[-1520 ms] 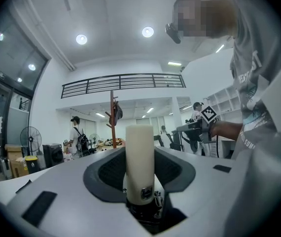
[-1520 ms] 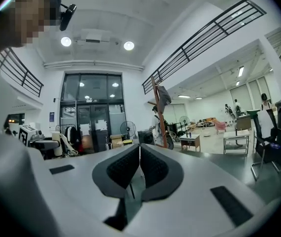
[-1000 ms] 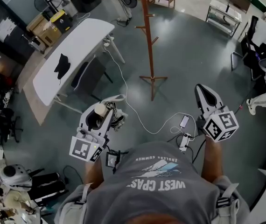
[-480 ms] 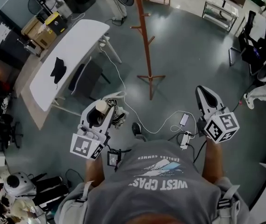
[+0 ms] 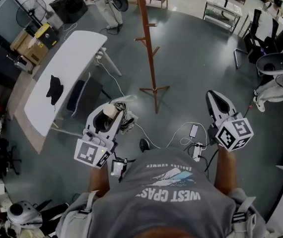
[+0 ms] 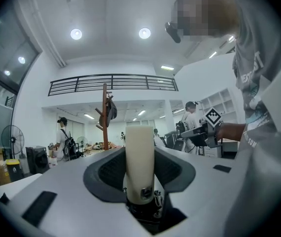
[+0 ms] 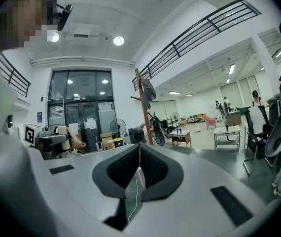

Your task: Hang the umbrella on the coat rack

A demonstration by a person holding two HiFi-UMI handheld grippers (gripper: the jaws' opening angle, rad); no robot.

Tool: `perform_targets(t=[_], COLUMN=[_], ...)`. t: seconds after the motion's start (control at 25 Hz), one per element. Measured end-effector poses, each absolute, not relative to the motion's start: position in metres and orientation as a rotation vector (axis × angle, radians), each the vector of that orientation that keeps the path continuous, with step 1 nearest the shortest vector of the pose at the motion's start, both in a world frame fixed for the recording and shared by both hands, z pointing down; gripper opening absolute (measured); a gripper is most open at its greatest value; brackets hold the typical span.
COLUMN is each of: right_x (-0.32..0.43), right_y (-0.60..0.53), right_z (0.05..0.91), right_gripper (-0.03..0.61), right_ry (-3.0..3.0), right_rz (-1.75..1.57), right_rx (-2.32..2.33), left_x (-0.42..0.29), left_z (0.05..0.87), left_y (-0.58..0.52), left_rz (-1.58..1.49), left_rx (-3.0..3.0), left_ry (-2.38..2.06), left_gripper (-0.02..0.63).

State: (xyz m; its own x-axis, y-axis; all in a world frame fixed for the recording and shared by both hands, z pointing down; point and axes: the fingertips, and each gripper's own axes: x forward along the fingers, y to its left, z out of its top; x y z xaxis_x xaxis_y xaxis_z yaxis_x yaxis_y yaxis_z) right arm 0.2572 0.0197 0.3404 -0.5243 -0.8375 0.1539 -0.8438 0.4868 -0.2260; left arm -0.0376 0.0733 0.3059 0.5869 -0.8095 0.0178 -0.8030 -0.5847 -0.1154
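Note:
My left gripper (image 5: 106,114) is shut on the umbrella's cream handle (image 6: 139,157), which stands upright between the jaws. The folded umbrella canopy (image 5: 126,120) bunches just beyond and below that gripper. The brown wooden coat rack (image 5: 149,48) stands ahead on the grey floor, well apart from both grippers, its feet between them and further off. In the left gripper view the coat rack (image 6: 104,117) carries a dark garment. My right gripper (image 5: 216,99) is level at the right, jaws together and holding nothing; beyond the right gripper (image 7: 139,149) the coat rack (image 7: 143,112) shows.
A long white table (image 5: 69,58) with a black item (image 5: 53,87) stands at the left, a dark chair (image 5: 82,95) beside it. White cables, a power strip (image 5: 196,151) and a phone (image 5: 193,130) lie near my feet. Office chairs (image 5: 273,63) stand at the right. People (image 6: 64,139) stand far off.
The person has stepped forward, carrying both grippers along; table and rack have slid left in the head view, and a shoe now shows below. The left gripper's hold on the handle is unchanged.

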Motion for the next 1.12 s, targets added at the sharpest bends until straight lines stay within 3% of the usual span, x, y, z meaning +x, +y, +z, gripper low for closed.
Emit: perform_targets(t=[1.12], right_x=[0.155], right_y=[-0.057], right_z=[0.338], right_gripper=[0.029], right_ry=[-2.554], right_rz=[0.437], right_rx=[1.66], left_x=[-0.133], left_z=[0.309], left_y=[-0.043], left_rz=[-0.047], left_rx=[-2.82], left_ry=[1.165], left_gripper=[0.169])
